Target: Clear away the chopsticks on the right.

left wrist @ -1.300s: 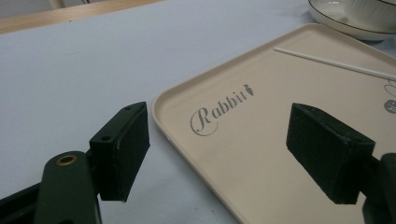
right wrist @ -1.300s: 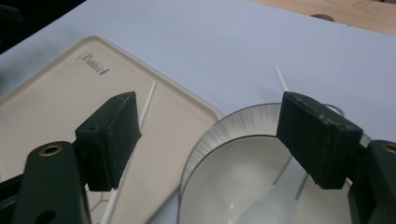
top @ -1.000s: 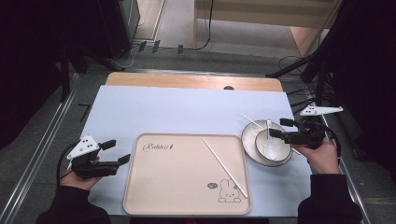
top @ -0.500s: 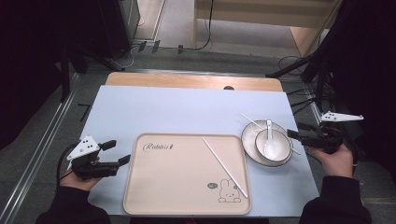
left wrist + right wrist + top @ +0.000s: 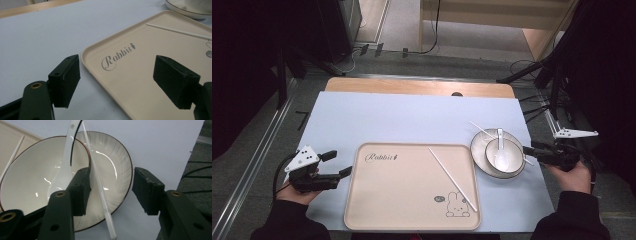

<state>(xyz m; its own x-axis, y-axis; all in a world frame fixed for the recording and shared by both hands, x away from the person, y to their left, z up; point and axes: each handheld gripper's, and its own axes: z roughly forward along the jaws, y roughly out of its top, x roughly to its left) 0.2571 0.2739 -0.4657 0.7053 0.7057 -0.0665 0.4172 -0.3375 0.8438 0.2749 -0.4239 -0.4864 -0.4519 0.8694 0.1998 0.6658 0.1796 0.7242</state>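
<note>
One chopstick (image 5: 101, 195) overhangs plate (image 5: 120, 170) rim between closing right claw (image 5: 111, 192) jaws.

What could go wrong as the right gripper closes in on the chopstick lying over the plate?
The right gripper, jaws just closing, straddles a thin chopstick bridging the plate rim; it may roll or flip out. The left-hand jaw sits close to the bowl, so a nudge might tip the spoon.

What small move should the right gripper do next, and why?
Probably close the right gripper a little more on the white chopstick lying across the plate. Its fingers, which have just been closing, already stand on both sides of it without pressing it.
</note>
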